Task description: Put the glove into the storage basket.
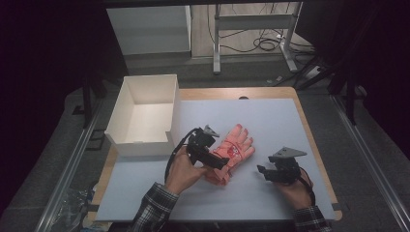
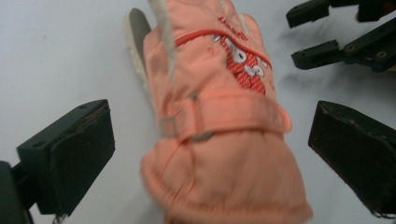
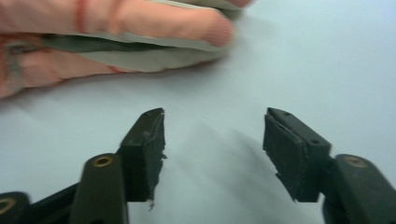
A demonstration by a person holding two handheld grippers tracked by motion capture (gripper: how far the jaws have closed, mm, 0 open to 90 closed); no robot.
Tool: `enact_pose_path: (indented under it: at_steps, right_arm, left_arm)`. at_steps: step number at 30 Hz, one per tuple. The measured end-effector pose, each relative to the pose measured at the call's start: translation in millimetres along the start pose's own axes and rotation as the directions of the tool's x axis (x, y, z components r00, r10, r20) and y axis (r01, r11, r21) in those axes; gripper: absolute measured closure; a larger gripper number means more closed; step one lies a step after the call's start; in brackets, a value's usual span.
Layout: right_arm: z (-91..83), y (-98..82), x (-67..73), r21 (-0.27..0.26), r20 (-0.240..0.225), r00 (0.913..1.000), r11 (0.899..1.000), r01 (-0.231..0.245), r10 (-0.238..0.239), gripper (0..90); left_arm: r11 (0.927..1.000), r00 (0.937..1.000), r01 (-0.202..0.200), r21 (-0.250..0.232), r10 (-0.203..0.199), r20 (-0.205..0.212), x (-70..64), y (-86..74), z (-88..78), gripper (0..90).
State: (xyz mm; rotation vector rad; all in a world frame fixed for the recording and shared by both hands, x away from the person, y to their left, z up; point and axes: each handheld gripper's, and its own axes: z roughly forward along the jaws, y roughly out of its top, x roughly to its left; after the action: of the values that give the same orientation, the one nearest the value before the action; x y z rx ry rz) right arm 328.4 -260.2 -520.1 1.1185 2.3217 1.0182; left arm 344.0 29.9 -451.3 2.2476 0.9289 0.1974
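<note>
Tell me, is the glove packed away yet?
Not yet. The orange glove lies flat on the grey mat, apparently laid out. Both the left hand-held gripper and the right hand-held gripper stand open, holding nothing. The white box beside it has nothing in it, so moving the glove there may remain.

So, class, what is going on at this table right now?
A person holds a gripper in each hand over an orange glove lying on the grey mat. The left gripper is open with the glove's cuff between its jaws, not pinched. The right gripper is open beside it. A white box stands at the left.
</note>
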Motion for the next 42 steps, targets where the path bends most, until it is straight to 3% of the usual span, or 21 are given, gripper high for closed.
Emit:
enact_pose_path:
  at_steps: [6, 11, 13, 16, 21, 27, 30, 36, 42]
  right_arm:
    - [-2.6, -7.7, -14.1, -0.003, 0.034, 0.9987, 0.999, -0.038, 0.039, 35.2]
    - [-3.4, -12.0, -20.8, 0.002, 0.046, 0.9975, 0.999, -0.054, 0.054, 34.6]
    - [-3.6, -12.4, -22.2, 0.002, 0.046, 0.9973, 0.998, -0.057, 0.057, 34.5]
    - [-3.3, -12.6, -22.4, 0.0, 0.045, 0.9974, 0.998, -0.057, 0.057, 34.5]
    - [-2.8, -12.8, -22.5, -0.001, 0.048, 0.9974, 0.999, -0.053, 0.053, 34.5]
    - [-2.6, -12.9, -22.4, -0.001, 0.048, 0.9975, 0.999, -0.053, 0.053, 34.4]
    - [-2.5, -12.9, -22.3, 0.0, 0.048, 0.9975, 0.999, -0.051, 0.051, 34.4]
    - [-2.1, -12.9, -21.7, 0.0, 0.051, 0.9976, 0.999, -0.047, 0.047, 34.4]
    - [-2.0, -13.0, -21.8, -0.001, 0.051, 0.9976, 0.999, -0.047, 0.047, 34.4]
  left_arm:
    - [0.9991, 0.9987, -0.02, 0.038, 0.021, -0.046, -11.4, 6.6, 28.2, 0.0]
    - [0.9968, 0.9973, -0.011, 0.079, 0.017, -0.072, -13.9, 1.0, 48.1, 0.0]
    - [0.9945, 0.9946, -0.011, 0.104, 0.021, -0.101, -14.6, -2.7, 54.9, 0.0]
    - [0.9929, 0.9954, 0.012, 0.118, -0.001, -0.096, -11.8, -7.7, 62.5, 0.0]
    - [0.987, 0.9957, 0.013, 0.16, 0.002, -0.093, -12.8, -13.1, 73.7, 0.0]
    - [0.9848, 0.9977, 0.023, 0.172, -0.012, -0.066, -10.1, -16.1, 78.7, 2.6]
    - [0.9846, 0.9975, 0.024, 0.173, -0.012, -0.069, -12.2, -16.9, 79.6, 7.4]
    - [0.9849, 0.9962, -0.011, 0.173, 0.025, -0.084, -20.9, -16.3, 77.2, 24.0]
    - [0.9838, 0.9968, -0.062, 0.168, 0.07, -0.04, -23.5, -15.5, 72.3, 44.1]
